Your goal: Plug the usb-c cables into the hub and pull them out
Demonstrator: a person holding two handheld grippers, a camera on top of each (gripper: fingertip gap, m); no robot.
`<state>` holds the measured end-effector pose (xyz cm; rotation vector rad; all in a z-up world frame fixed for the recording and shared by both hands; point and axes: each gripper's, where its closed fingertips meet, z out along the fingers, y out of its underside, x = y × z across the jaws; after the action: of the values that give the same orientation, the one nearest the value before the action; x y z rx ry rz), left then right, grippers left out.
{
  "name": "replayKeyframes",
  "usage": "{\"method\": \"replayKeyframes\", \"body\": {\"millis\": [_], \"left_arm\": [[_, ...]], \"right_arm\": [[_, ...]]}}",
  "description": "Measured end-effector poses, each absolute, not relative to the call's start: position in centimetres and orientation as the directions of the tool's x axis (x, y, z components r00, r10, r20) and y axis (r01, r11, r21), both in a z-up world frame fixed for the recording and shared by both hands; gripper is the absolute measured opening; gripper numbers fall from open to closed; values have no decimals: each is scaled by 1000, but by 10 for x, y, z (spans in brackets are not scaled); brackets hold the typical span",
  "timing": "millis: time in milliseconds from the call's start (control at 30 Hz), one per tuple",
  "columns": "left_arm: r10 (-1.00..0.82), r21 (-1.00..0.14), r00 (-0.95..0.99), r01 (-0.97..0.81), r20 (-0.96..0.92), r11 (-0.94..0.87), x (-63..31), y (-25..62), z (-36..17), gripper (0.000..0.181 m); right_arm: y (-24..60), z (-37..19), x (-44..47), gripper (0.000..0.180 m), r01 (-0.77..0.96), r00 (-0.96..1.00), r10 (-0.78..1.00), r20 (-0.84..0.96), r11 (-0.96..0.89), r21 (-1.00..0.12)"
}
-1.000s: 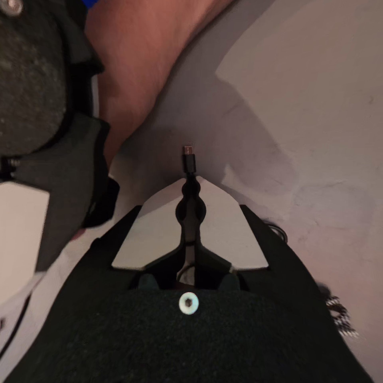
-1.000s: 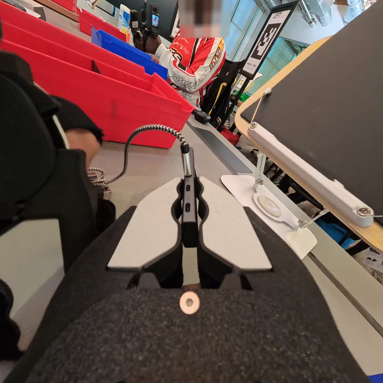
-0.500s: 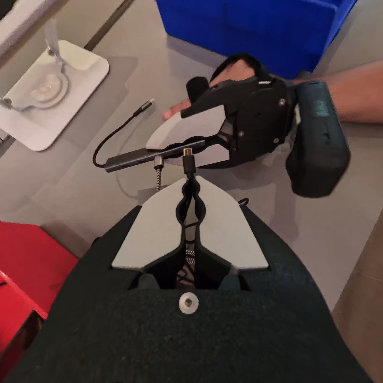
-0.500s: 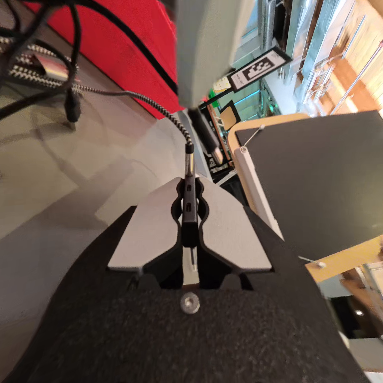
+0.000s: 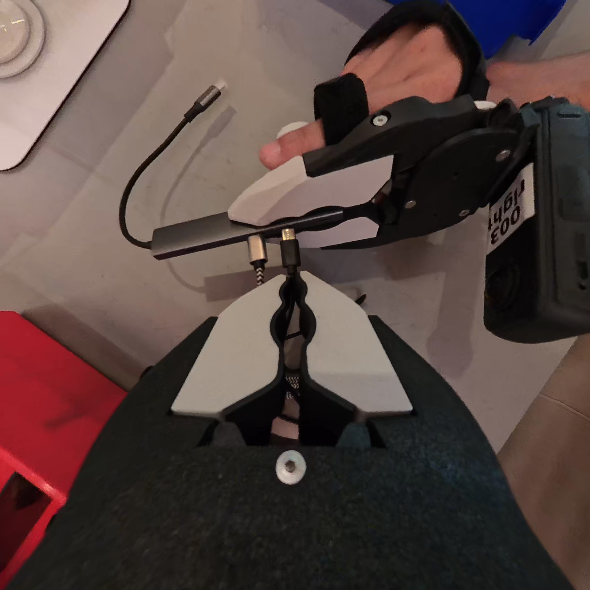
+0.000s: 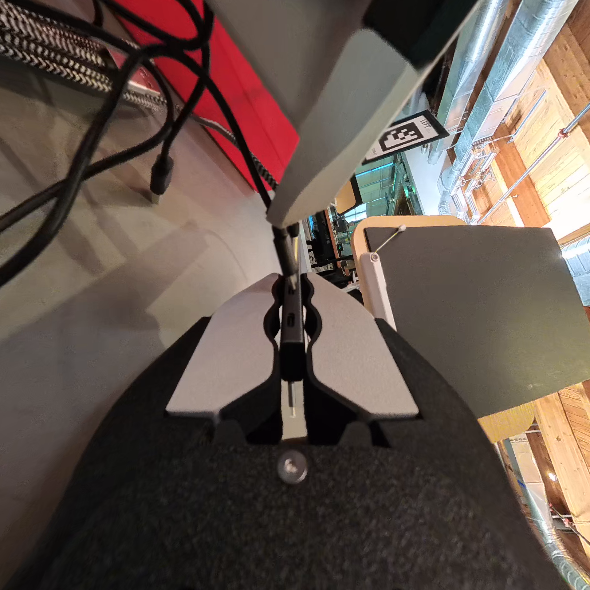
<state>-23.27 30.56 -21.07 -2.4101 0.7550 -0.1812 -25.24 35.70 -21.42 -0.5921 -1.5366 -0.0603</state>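
A grey hub point(image 5: 204, 234), a black plug point(image 5: 290, 253), a black-and-white zigzag cable point(image 5: 259, 277), a red bin point(image 5: 48, 392).

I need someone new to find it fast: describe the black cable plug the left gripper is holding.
Find the slim grey hub held above the table by the right gripper. Two plugs meet its near edge. The black plug sits just right of the silver braided plug, pinched by the left gripper; its metal tip still shows.
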Motion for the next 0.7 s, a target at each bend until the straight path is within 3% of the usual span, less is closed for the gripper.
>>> {"method": "replayKeyframes", "body": {"millis": [700], "left_arm": [[-523,-562,852,-424,17,-710,-237,305,-220,1]], "right_arm": [[356,-225,-256,9,423,13,296,955,864,-274]]}}
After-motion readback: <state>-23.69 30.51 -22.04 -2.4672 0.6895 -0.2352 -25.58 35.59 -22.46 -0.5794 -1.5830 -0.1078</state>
